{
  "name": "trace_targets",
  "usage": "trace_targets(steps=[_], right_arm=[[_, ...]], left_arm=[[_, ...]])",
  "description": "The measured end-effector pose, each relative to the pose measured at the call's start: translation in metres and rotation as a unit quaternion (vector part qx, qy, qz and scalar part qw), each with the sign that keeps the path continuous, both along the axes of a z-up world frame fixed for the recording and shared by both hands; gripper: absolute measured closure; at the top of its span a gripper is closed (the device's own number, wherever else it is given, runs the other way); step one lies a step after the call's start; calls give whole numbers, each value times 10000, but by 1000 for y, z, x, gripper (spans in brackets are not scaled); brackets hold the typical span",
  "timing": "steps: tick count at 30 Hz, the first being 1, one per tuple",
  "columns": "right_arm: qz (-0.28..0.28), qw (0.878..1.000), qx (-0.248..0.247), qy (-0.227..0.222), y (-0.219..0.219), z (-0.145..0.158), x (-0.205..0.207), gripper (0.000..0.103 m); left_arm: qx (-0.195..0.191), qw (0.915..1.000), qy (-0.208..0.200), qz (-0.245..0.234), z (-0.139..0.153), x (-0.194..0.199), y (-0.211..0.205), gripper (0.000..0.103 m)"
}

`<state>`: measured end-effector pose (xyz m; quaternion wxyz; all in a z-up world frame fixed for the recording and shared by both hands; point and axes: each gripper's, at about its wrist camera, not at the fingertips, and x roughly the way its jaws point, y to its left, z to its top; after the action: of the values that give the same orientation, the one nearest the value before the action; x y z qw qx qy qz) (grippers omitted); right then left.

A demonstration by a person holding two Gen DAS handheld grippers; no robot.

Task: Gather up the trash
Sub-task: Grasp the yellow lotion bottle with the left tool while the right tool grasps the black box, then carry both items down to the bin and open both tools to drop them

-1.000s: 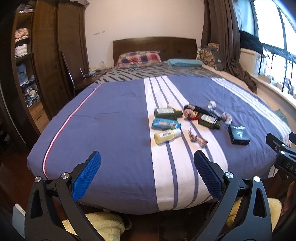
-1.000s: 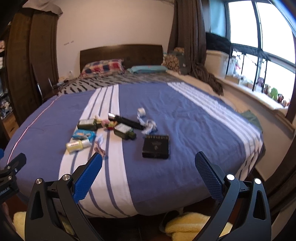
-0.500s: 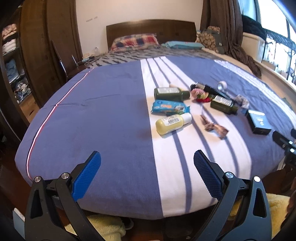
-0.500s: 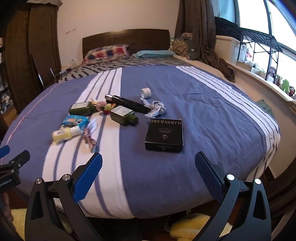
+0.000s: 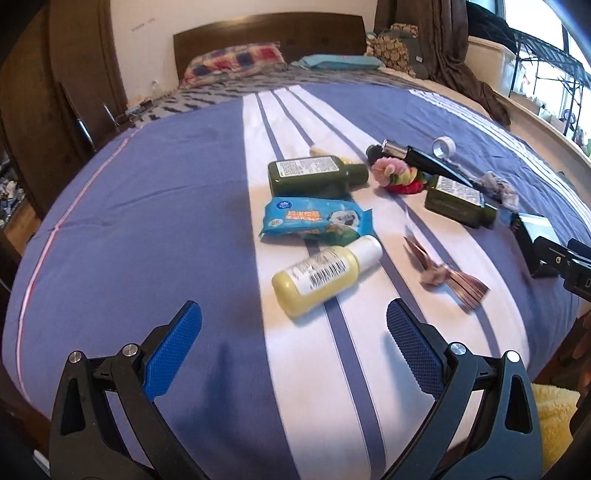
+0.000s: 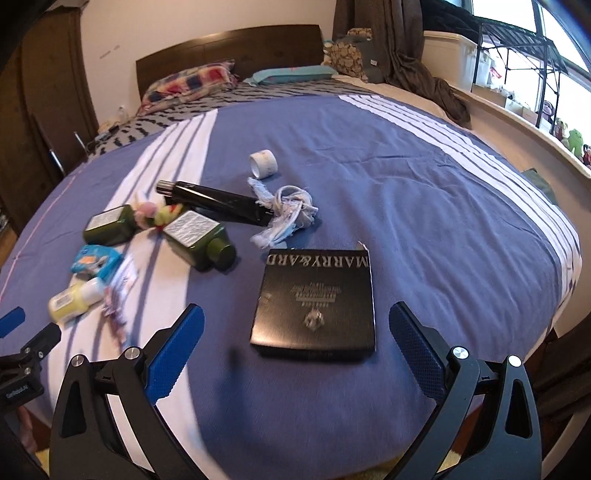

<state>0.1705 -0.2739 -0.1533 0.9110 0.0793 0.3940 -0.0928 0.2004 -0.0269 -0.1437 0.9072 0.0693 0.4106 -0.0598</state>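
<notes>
Trash lies on a blue and white striped bedspread (image 5: pixel 147 206). My left gripper (image 5: pixel 293 332) is open and empty, just short of a yellow bottle (image 5: pixel 325 275). Beyond it lie a blue wipes pack (image 5: pixel 314 219), two green bottles (image 5: pixel 314 177) (image 5: pixel 458 205), a crumpled wrapper (image 5: pixel 447 277), a black tube (image 5: pixel 417 158) and a tape roll (image 5: pixel 444 146). My right gripper (image 6: pixel 295 332) is open and empty, just short of a black box (image 6: pixel 317 299). A rag (image 6: pixel 284 212), the tape roll (image 6: pixel 263 162) and the yellow bottle (image 6: pixel 74 301) show there too.
Pillows (image 5: pixel 232 62) and a dark headboard (image 5: pixel 266 29) are at the far end. A wooden wardrobe (image 5: pixel 55 92) stands left. A window ledge (image 6: pixel 517 122) with clutter runs along the right. Yellow towels (image 5: pixel 554 410) lie on the floor below the bed edge.
Both grippers have moved forward over the bed toward the trash; the items now appear much closer. Both stay open.
</notes>
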Motion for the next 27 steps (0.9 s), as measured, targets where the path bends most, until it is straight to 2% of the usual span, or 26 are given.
trace_targets(steps=[4,7,14,17,20,21,23,27], right_arm=[[-27,9998,-10,202,-6,-11,14,3],[-11,9995,129,300,-9,-20,21,3],[-48,9994,30,344,-8,-27,28,3],[-37,9994,-37,335,-5,-28,29,4],[-109,9996,-20,271,-6,-25,24,17],[-138,9996,-25,256,-7,-23,23,28],[-90,9996,38,255,-7,-22,19,30],[37,9996,104,241,-6,-18,7,30]], left_arm=[[159,9998,130,-87,-14,21,-2,8],[114,9994,225,-245,-21,32,-7,11],[-194,9984,336,-417,-29,50,-9,18],[-181,9980,343,-493,-30,50,-12,26],[-187,9977,360,-538,-29,47,-17,39],[-158,9976,345,-574,-29,45,-20,44],[-131,9975,325,-614,-28,41,-22,51],[-3,9979,253,-603,-27,30,-24,52]])
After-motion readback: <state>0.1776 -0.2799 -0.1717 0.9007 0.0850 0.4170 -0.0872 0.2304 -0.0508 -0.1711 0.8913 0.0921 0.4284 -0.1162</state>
